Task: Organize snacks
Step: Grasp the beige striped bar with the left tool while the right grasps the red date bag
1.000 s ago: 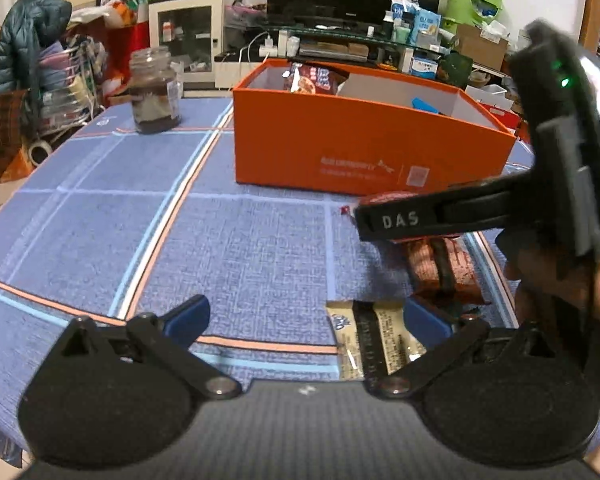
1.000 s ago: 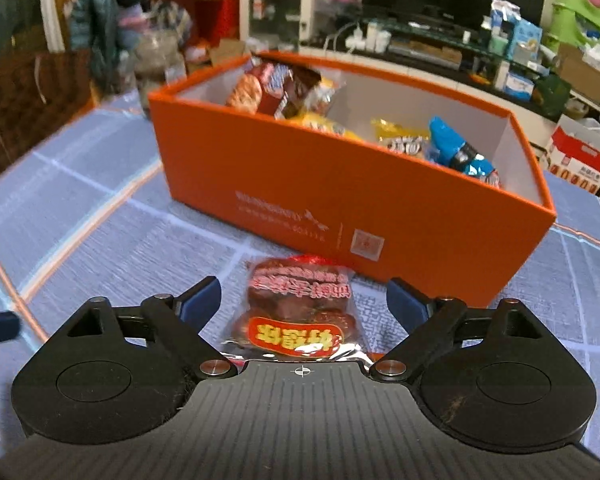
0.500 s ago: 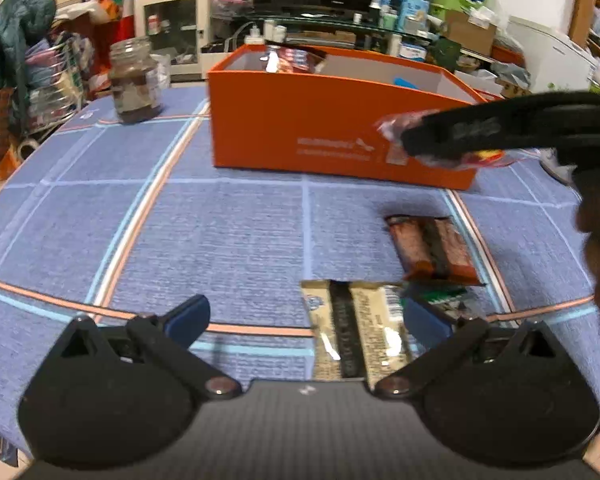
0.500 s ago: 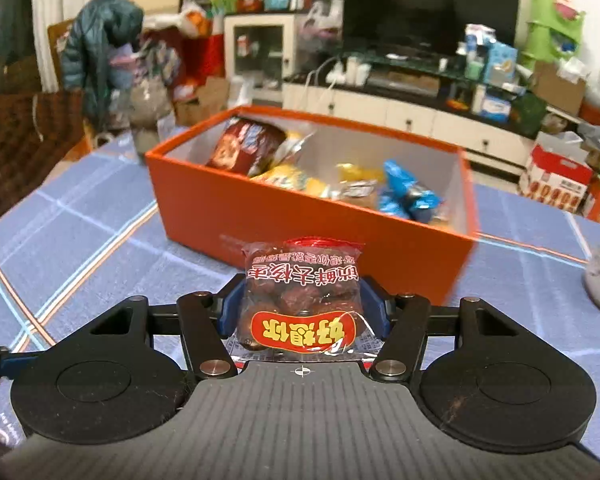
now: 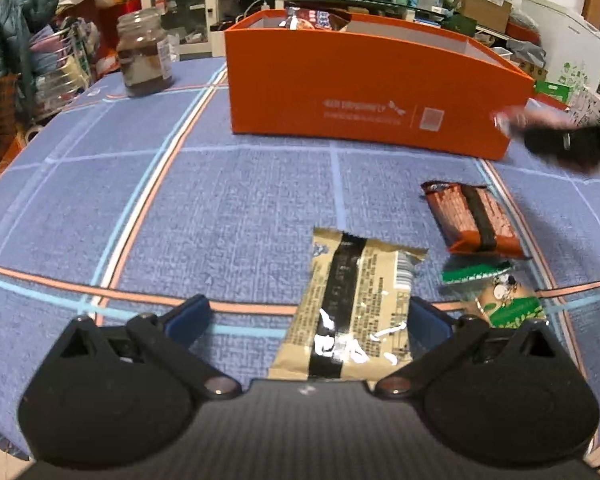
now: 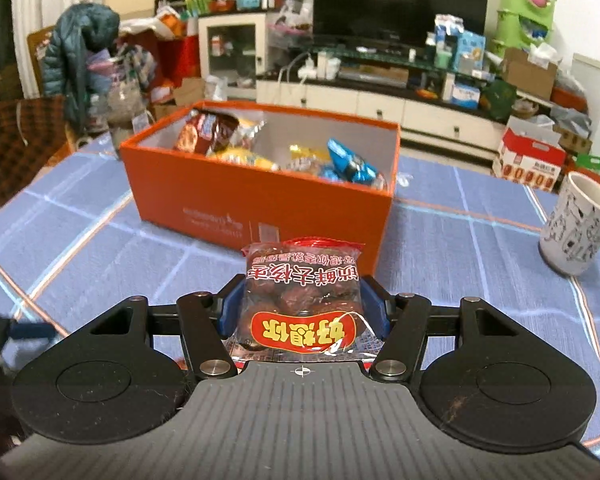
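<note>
My right gripper is shut on a clear red packet of dried dates, lifted above the blue cloth in front of the orange box. Several snack packets lie inside the box. In the left wrist view my left gripper stands open over a beige and black packet, which lies between its fingers nearer the right one. A brown packet and a green packet lie to the right. The right gripper shows blurred at the right edge beside the orange box.
A glass jar stands at the table's far left. A patterned white cup stands at the right. A jacket on a chair and a cluttered TV cabinet lie beyond the table.
The right gripper closed on the date packet, lifted it off the cloth and drew back and to the right from the box. The left gripper barely moved.
</note>
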A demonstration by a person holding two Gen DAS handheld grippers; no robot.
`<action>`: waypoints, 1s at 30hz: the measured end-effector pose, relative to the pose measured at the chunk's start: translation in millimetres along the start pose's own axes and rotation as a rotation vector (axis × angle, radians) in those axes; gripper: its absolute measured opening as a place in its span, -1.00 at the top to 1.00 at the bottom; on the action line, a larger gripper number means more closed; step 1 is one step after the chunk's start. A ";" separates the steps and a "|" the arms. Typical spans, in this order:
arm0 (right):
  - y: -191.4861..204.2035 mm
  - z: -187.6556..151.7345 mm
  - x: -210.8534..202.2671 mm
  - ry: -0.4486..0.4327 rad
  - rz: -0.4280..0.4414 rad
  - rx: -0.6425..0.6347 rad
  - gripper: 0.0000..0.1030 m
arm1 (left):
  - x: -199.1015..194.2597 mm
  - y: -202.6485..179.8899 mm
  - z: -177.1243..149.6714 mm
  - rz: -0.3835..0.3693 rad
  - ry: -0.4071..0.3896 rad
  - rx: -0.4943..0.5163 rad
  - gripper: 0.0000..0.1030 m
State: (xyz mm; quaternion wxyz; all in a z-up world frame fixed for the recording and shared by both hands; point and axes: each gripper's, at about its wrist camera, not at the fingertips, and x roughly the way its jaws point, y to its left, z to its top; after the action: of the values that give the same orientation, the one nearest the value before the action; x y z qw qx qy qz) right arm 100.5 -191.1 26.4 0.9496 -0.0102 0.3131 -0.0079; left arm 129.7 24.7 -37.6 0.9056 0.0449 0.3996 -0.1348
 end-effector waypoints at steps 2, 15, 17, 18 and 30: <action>1.2 -5.7 -1.5 0.015 -0.010 -0.012 0.03 | -1.1 -2.0 3.8 -0.010 -0.029 0.043 -0.99; -22.2 -50.0 18.9 0.168 -0.054 0.085 0.02 | 13.4 2.9 3.1 -0.103 -0.013 0.169 -0.95; -21.1 -51.9 22.7 0.177 -0.059 0.078 0.02 | 10.7 3.0 2.2 -0.108 -0.030 0.176 -0.79; -20.8 -52.1 23.7 0.181 -0.061 0.075 0.02 | 7.8 4.1 1.0 -0.111 -0.035 0.177 -0.64; -23.6 -53.7 31.1 0.213 -0.054 0.102 -0.19 | 11.3 -0.6 10.3 -0.123 -0.034 0.167 -0.45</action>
State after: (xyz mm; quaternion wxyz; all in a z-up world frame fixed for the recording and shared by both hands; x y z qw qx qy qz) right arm 93.3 -216.1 -34.6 0.9097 0.0306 0.4110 -0.0505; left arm 144.2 19.9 -38.9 0.8955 0.0932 0.3734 -0.2236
